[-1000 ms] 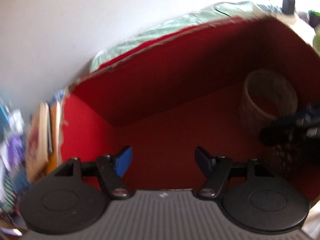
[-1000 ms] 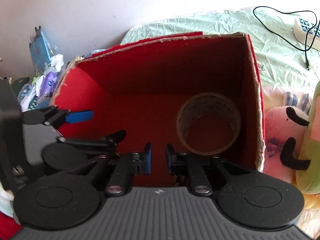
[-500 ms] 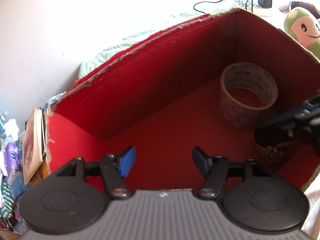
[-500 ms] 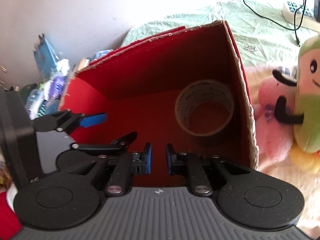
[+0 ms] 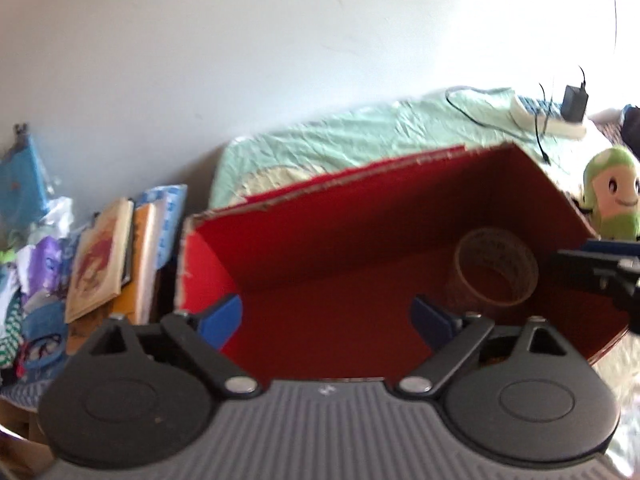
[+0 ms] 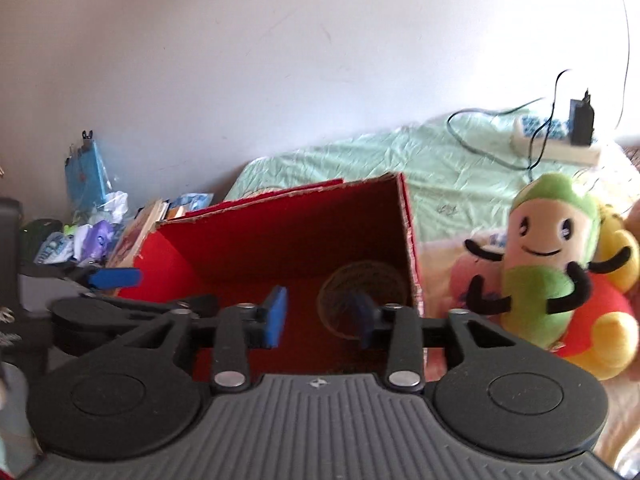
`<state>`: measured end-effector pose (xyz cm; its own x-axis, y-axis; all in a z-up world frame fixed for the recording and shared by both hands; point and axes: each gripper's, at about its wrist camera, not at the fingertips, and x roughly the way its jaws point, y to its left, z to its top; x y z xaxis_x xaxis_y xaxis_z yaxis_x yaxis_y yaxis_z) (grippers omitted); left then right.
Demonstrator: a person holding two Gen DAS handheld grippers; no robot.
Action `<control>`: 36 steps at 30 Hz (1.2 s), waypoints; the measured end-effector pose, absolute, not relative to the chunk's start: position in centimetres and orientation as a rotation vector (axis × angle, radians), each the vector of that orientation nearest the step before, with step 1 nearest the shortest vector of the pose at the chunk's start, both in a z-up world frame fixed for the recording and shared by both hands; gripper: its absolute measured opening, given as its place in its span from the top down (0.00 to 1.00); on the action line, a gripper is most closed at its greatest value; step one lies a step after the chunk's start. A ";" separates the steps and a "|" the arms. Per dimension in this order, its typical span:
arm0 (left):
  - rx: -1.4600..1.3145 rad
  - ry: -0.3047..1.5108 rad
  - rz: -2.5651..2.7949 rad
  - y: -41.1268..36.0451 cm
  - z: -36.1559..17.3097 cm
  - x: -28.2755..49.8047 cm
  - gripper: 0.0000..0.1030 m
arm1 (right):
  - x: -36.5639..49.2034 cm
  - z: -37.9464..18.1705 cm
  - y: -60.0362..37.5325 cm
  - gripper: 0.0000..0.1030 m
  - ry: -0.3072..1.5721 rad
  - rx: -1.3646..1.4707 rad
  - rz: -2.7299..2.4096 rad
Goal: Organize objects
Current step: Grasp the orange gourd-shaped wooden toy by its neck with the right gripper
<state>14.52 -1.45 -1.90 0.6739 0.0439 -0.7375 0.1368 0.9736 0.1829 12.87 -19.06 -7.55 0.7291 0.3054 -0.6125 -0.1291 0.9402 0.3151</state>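
Tape roll (image 5: 496, 270) lying in red box (image 5: 340, 240), both grippers' fingers opening empty; could snag box wall reaching in.

- Left gripper (image 5: 326, 320) has pulled up and back from the red box (image 5: 320, 240); jaws opening, empty.
- Right gripper (image 6: 318, 316), shut before, is opening, empty.
- Green plush toy (image 6: 544, 256) now at 3 o'clock.

Each device has a grey ribbed housing along the bottom edge, with a small pale emblem at its top centre. Two round black discs flank it at 8 and 4 o'clock. Black linkage arms with silver pivot screws run up from the housing to the left tongs (image 5: 326, 318) and right tongs (image 6: 320, 316), whose fingers (image 5: 222, 320) carry blue pads (image 6: 277, 316).
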 end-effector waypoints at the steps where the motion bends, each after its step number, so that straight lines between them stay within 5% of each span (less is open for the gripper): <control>1: 0.229 0.822 -0.045 -1.5 -1.5 14.1 0.03 | 12.6 -7.5 -19.1 0.49 0.710 0.247 0.236; 24: 0.107 0.874 0.073 -0.9 -1.4 6.5 0.03 | 7.0 -8.4 -20.4 0.41 0.817 0.333 0.436; 36: -0.043 0.959 -0.202 -0.8 -5.1 0.0 0.03 | 5.6 -13.9 -21.0 0.53 1.109 0.473 0.523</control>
